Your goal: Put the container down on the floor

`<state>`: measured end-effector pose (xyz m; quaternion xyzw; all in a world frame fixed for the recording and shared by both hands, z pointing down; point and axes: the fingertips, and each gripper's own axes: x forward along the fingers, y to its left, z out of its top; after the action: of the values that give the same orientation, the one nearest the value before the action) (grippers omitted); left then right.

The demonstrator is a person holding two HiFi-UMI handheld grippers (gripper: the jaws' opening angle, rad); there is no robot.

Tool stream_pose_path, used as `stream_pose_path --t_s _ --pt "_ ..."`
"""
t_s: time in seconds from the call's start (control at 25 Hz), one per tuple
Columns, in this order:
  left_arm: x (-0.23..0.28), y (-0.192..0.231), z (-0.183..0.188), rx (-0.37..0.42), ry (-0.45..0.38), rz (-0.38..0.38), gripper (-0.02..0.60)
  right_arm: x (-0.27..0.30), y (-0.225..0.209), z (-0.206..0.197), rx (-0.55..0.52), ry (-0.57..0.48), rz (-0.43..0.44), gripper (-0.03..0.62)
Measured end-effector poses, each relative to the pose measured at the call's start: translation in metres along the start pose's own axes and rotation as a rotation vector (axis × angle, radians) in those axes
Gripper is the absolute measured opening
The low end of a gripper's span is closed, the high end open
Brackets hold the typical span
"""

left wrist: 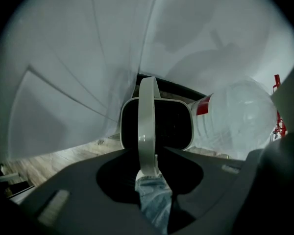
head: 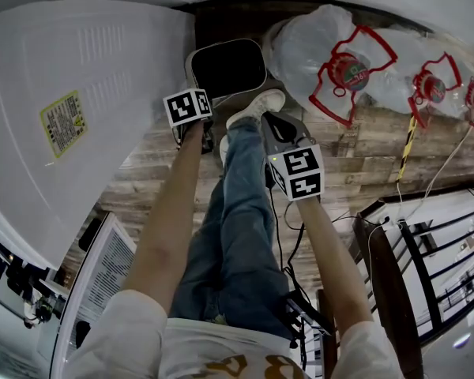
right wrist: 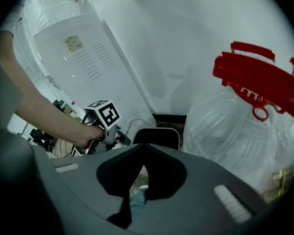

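The container (head: 225, 69) is a white-rimmed bin with a dark inside. It is down by the dark baseboard over the wooden floor (head: 363, 156); I cannot tell whether it touches. My left gripper (head: 193, 85) is shut on its white handle (left wrist: 148, 126), which runs up between the jaws in the left gripper view (left wrist: 148, 168). The bin's mouth (left wrist: 176, 126) faces that camera. My right gripper (head: 270, 119) hovers to the right of the bin, over a white shoe, shut with nothing in it (right wrist: 143, 146). In the right gripper view the container (right wrist: 157, 137) shows beyond the left gripper (right wrist: 110, 131).
Large clear water jugs (head: 340, 54) with red handles lie close on the bin's right. A tall white appliance (head: 79, 109) stands on the left. The person's jeans leg (head: 237, 212) is between the grippers. Dark wooden furniture (head: 383, 275) and cables sit at the right.
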<state>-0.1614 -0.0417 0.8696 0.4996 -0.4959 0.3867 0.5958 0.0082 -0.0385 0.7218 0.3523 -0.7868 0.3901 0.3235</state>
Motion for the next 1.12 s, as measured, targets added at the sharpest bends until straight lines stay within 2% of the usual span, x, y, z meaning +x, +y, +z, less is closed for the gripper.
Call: stream_pose_path --t_s 0.28,0.48,0.68,1.12 --pt "-0.003 0.009 -0.002 0.021 0.002 0.047 0.112 0.002 0.001 -0.003 0.014 -0.007 -0.009 0.029" --pt "-0.004 0.007 -0.004 0.102 0.024 0.069 0.118 0.002 0.0 -0.004 0.008 0.0 -0.008 0.028" --pt "-0.009 0.014 -0.009 0.073 0.043 0.086 0.118 -0.002 0.002 0.001 0.006 -0.004 -0.011 0.029" --pt "-0.018 0.016 -0.01 0.073 0.051 0.096 0.118 -0.007 0.002 0.016 0.0 -0.027 -0.01 0.028"
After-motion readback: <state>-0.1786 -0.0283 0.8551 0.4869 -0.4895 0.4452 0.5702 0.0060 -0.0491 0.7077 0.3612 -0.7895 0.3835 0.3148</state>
